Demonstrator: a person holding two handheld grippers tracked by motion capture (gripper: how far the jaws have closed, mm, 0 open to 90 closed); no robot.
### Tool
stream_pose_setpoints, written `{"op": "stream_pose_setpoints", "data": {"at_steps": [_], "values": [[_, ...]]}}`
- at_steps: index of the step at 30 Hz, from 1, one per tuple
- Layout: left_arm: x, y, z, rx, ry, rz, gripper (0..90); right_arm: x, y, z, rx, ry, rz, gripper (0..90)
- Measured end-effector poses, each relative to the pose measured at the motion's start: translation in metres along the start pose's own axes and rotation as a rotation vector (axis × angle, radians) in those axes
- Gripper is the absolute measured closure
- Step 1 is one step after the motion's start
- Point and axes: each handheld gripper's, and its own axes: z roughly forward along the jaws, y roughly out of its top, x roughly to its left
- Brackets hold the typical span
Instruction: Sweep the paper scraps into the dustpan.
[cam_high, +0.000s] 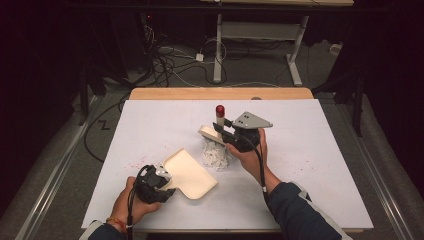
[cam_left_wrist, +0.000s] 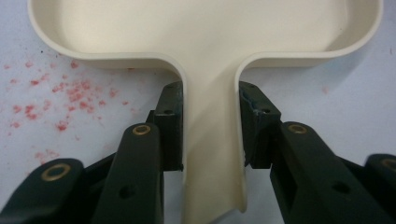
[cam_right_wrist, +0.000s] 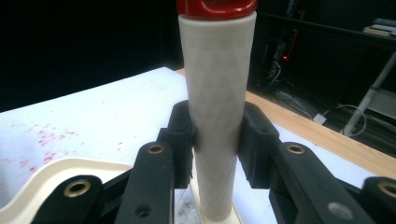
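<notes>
The left tongs (cam_high: 161, 181) are clamped on the narrow handle of a cream dustpan (cam_high: 187, 172) that lies flat on the white surface (cam_high: 310, 165), near the person's side; the left gripper view shows both pads pressed against the handle's walls. The right tongs (cam_high: 222, 131) grip the pale handle of a small brush (cam_right_wrist: 215, 116) with a red cap, held upright over a heap of white scraps (cam_high: 215, 155) toward the middle of the surface, just beyond the dustpan. Faint red specks (cam_left_wrist: 65, 93) dot the surface beside the pan.
</notes>
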Motion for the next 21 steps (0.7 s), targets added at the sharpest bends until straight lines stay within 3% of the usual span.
{"op": "stream_pose_setpoints", "data": {"at_steps": [6, 9, 16, 21], "values": [[-0.003, 0.008, 0.006, 0.015, -0.003, -0.014, 63.6, 0.016, 0.000, -0.005, -0.003, 0.020, 0.001, 69.3], [-0.008, 0.012, 0.008, 0.024, 0.017, -0.018, 63.5, 0.029, 0.001, -0.006, 0.000, 0.028, -0.011, 69.2], [-0.015, 0.019, 0.013, 0.008, 0.017, -0.037, 63.5, 0.054, 0.005, -0.007, -0.009, 0.084, -0.019, 69.5], [-0.018, 0.020, 0.014, -0.005, 0.022, -0.039, 63.4, 0.059, 0.012, -0.006, -0.025, 0.124, -0.013, 69.9]]}}
